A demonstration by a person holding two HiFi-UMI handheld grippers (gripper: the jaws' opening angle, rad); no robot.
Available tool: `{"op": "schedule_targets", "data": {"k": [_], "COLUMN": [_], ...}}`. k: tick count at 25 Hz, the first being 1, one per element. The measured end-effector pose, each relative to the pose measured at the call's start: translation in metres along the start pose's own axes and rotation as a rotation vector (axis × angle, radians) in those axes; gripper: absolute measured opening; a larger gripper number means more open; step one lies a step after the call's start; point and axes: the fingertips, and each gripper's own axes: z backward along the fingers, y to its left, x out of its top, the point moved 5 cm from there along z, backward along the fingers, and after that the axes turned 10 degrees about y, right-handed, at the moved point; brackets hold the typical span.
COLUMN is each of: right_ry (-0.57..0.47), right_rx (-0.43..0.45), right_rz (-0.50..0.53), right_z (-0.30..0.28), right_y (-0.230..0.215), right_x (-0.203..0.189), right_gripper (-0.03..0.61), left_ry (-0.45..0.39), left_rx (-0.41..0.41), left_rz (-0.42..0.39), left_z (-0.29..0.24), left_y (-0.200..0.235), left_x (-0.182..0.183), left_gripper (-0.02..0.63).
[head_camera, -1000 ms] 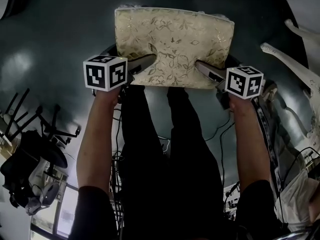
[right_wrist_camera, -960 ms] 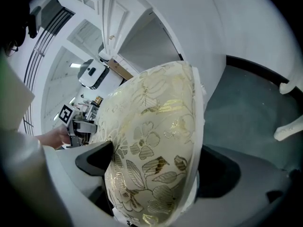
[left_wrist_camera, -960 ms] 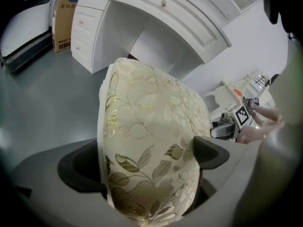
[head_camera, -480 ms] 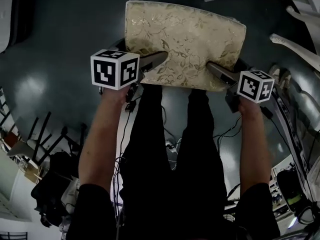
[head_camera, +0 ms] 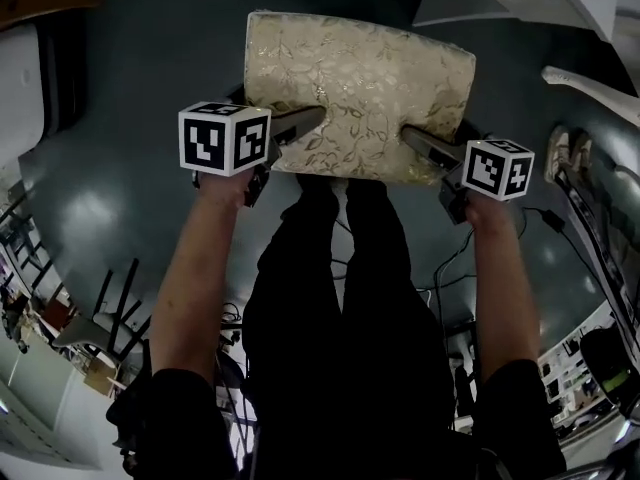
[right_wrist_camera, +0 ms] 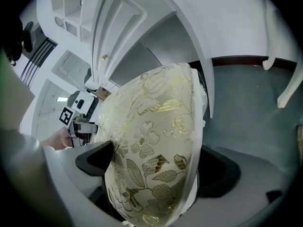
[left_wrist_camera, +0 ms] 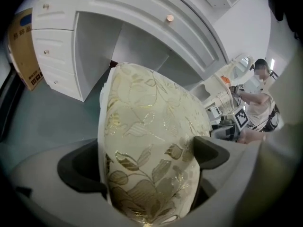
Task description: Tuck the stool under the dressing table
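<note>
Both the left gripper and the right gripper stay clamped on the stool cushion's near edge, and the stool now faces the table opening close ahead, so a straight push probably tucks it.

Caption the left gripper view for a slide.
Gold-floral stool cushion clamped in the left tongs, facing the opening under the white dressing table.

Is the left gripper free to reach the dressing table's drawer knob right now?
Probably not: the left gripper is shut on the stool cushion, which bulges between it and the knob, and the right gripper holds the other side.
</note>
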Motion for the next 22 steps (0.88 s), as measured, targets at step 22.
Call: {"op": "schedule_targets", "data": {"k": [22], "right_ry": [-0.053], "right_rx": [0.007], "right_rz": [-0.102], "right_z": [-0.001], "right_y": [0.003], "right_x": [-0.016], "right_gripper": [0.529], "left_ry": [0.093], "left_rx": [-0.024], "left_rz": [-0.058], "left_z": [-0.002], "left_y": [-0.001], "left_x": [0.015], "left_gripper": [0.589]}}
